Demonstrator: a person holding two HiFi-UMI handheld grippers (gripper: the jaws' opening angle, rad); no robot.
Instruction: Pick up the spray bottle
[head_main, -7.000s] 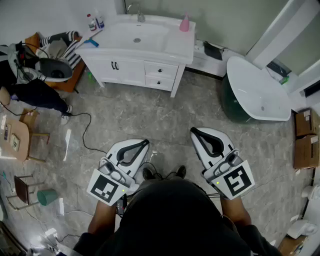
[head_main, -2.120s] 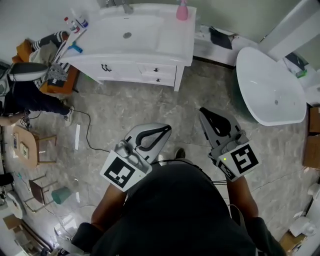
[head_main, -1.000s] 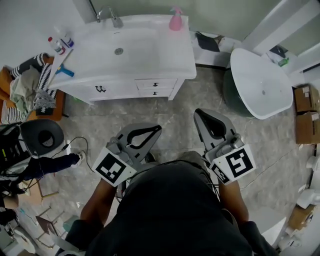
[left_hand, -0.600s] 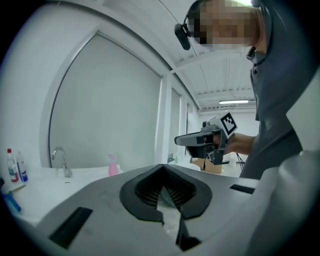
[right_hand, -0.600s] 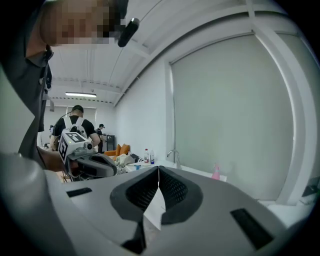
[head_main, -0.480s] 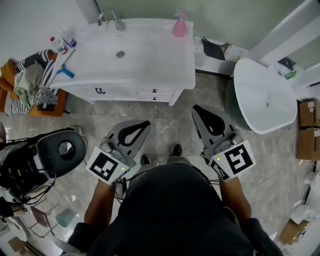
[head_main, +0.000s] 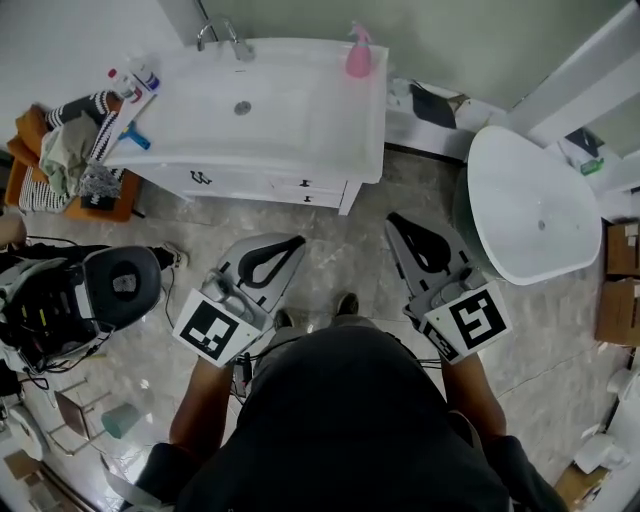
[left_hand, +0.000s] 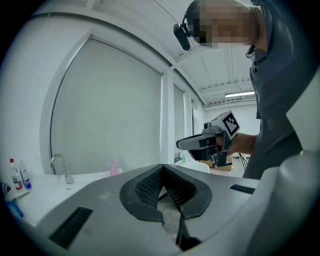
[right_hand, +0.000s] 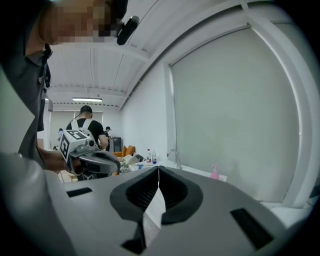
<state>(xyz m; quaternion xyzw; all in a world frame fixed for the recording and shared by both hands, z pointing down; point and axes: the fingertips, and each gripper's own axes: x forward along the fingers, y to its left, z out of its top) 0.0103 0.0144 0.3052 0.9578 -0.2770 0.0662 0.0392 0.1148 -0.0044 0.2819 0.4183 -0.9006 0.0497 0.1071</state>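
Looking down in the head view, I carry the left tongs (head_main: 287, 248) and right tongs (head_main: 398, 226) closed tip to tip on nothing. There is nothing to grip yet: the pink spray bottle (head_main: 358, 55) stands well apart at twelve o'clock, on the back edge of the white vanity surface (head_main: 335, 115).

In the left gripper view the pads meet, empty, with the bottle (left_hand: 113, 168) far off at nine o'clock of the tips, right of the tap (left_hand: 60, 167).

In the right gripper view the jaws are likewise together, with the bottle (right_hand: 214, 171) at three o'clock. I judge they must open before it.
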